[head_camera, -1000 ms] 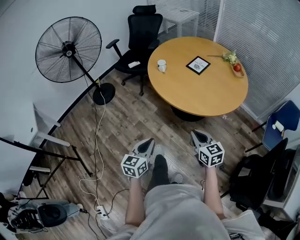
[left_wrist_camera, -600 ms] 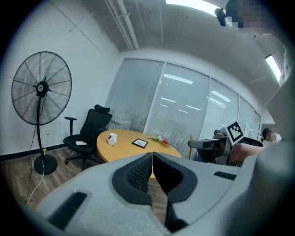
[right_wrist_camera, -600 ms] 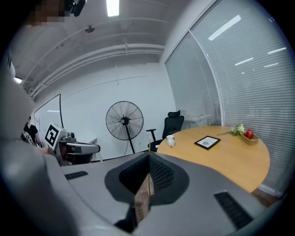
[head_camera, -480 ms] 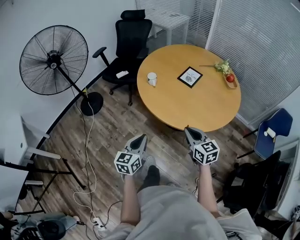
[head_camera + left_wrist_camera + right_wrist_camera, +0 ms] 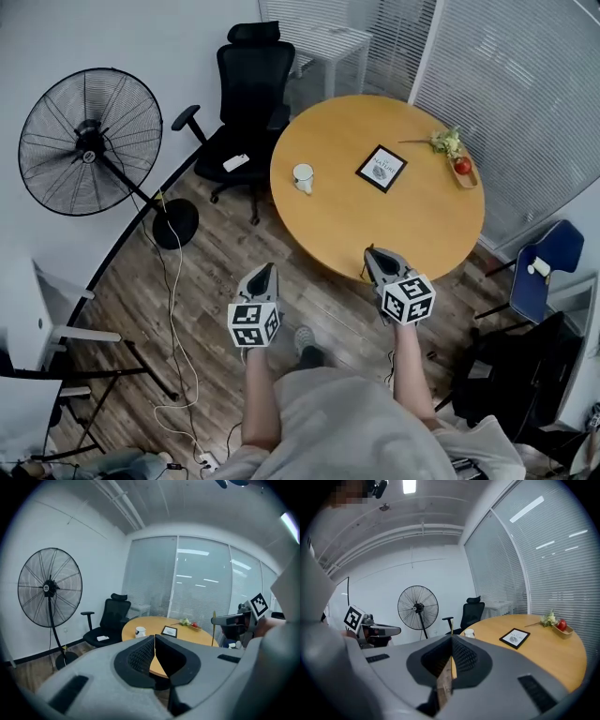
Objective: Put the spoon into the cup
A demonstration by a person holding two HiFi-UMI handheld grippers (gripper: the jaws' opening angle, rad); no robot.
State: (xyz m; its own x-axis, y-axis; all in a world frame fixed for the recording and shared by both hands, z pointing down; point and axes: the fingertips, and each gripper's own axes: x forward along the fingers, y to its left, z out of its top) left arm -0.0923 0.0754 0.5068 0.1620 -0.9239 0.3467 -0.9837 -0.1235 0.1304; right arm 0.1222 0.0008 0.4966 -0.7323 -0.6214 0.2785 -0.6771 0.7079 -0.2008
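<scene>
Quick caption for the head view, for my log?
Person faces the round wooden table, right gripper holding the spoon, left gripper shut and empty, white cup ahead.

Stepped closer to the round table (image 5: 375, 225) — carried the right gripper (image 5: 377, 255) up to its near edge and the left gripper (image 5: 265, 271) along, just short of that edge.

A round wooden table (image 5: 356, 220), black office chair (image 5: 246, 84) and standing fan (image 5: 89, 141) occupy plank flooring (image 5: 206, 272).

Round light-wood table (image 5: 375, 230): white cup (image 5: 303, 175) near its left edge, black-framed picture (image 5: 382, 168) lying flat beside it, small tray (image 5: 461, 169) with greenery and red fruit (kind unclear) at far rim.
</scene>
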